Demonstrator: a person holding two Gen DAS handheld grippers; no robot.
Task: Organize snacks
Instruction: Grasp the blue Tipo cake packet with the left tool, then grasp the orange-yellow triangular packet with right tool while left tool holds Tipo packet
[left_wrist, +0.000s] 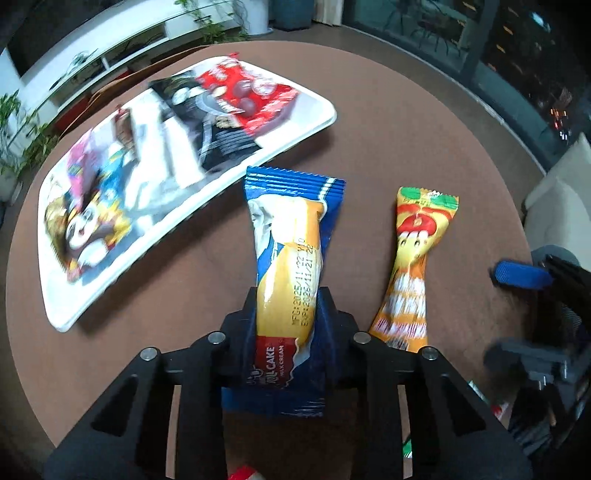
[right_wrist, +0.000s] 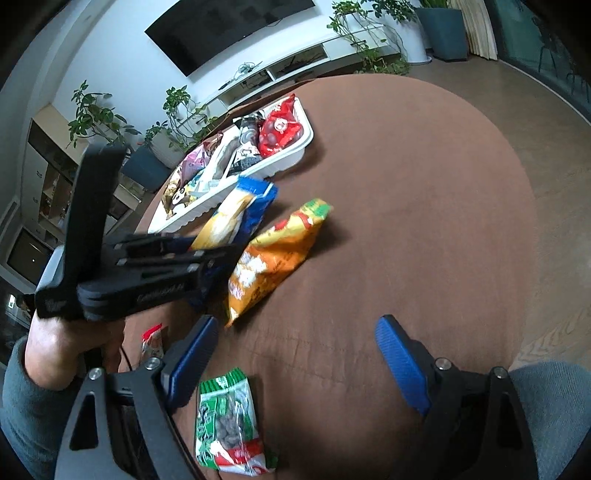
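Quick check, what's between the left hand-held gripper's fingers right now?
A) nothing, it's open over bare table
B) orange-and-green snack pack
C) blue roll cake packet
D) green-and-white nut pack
C: in the left wrist view the left hand-held gripper has its fingers pressed on both sides of the blue roll cake packet, while the orange-and-green snack pack lies free beside it on the table.

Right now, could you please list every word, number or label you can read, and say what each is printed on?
"ROLL CAKE", partly hidden, and "MILK CREAM": blue roll cake packet, shut in the left gripper.
Date stamps on that packet: too blurred to read reliably.
Orange snack packet, green nut packet, snacks in the white tray: print unreadable.
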